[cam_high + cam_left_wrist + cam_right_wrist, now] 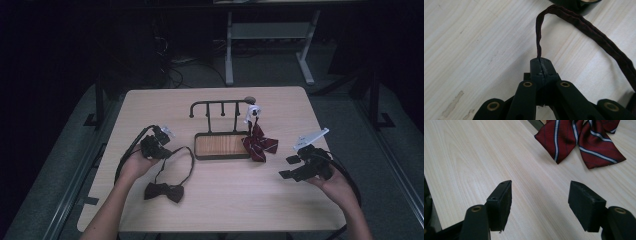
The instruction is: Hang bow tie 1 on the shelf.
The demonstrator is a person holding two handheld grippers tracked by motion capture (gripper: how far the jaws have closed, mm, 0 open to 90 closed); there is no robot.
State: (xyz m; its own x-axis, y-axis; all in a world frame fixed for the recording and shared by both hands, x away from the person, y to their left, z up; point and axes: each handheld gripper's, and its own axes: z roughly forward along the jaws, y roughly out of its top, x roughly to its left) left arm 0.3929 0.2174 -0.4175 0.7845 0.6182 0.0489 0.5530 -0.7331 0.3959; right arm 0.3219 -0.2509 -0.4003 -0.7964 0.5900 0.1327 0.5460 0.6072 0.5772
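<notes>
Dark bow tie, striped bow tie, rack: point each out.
dark bow tie (164, 191), high view, on its knot.
striped bow tie (596, 147), right gripper view, on its right wing.
rack (222, 146), high view, on the wooden floor of its tray.

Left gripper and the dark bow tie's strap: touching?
Touching. The left gripper view shows the left gripper with jaws shut on the strap, which runs straight out from between them.

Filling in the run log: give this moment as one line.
left hand-held gripper: shut on dark bow tie strap | right hand-held gripper: open, empty | striped bow tie: hanging from rack
</notes>
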